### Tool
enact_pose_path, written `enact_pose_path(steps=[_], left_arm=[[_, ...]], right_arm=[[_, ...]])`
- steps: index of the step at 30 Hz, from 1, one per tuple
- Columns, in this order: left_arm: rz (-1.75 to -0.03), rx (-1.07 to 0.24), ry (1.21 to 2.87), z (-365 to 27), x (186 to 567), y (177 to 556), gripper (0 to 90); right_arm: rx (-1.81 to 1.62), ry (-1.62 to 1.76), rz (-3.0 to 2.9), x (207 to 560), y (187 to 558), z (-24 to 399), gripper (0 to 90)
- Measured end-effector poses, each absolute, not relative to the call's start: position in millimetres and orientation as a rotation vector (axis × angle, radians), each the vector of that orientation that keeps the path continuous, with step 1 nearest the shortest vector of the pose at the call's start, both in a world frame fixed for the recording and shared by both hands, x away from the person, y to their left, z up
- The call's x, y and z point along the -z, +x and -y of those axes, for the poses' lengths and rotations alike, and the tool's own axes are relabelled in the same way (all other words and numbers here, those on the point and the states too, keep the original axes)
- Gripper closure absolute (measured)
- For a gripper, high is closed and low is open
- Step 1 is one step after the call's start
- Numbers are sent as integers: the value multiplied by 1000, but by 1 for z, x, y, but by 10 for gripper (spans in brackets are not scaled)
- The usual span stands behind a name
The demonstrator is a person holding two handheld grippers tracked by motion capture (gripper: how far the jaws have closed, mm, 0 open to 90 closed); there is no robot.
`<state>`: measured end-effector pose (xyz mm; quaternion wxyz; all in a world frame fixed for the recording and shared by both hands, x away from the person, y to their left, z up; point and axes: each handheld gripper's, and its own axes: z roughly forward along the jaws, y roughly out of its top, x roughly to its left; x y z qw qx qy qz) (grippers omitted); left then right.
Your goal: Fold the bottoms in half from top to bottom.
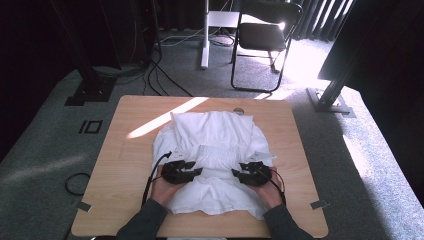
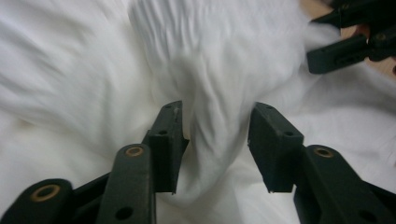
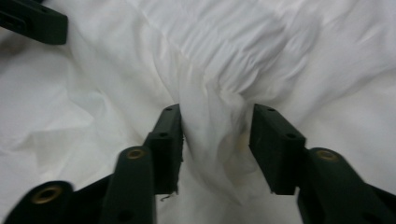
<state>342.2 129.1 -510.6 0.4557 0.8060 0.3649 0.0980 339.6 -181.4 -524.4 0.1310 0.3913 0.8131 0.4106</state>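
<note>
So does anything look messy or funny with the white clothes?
The white garment lies rumpled mid-table, not flat. A bunched ridge of cloth stands up between each pair of tongs, left and right. I see no tear and no spill.

One white garment (image 1: 212, 150), one wooden table (image 1: 125, 165), one folding chair (image 1: 265, 37) — two hand-held grippers.

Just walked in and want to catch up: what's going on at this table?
A person is working a white garment spread on a wooden table, with a hand-held gripper in each hand. The left gripper and right gripper sit over its gathered middle, facing each other. In both gripper views the jaws stand apart with a ridge of cloth between them, not pinched. Whether they are letting go or about to grab, I can't tell.
</note>
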Motion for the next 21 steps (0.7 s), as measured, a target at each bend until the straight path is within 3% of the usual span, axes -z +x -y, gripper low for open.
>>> enact_pose_path(steps=[4,5,6,8,15,21], left_arm=[[-917,-297,1919,-140,486,352,576],[-932,-309,1917,-140,483,358,618],[-940,-308,1919,-139,482,364,672],[-966,-312,1939,-134,484,377,741],[-1046,-282,2026,-114,508,408,778],[-1080,-258,2100,-107,526,417,792]], right_arm=[[-1315,1135,-2259,499,339,199,482],[-1329,1148,-2229,495,342,203,559],[-1334,1165,-2207,492,347,207,721],[-1314,1228,-2166,490,359,211,833],[-1168,1340,-2219,512,405,194,847],[-1103,1371,-2309,529,421,185,844]])
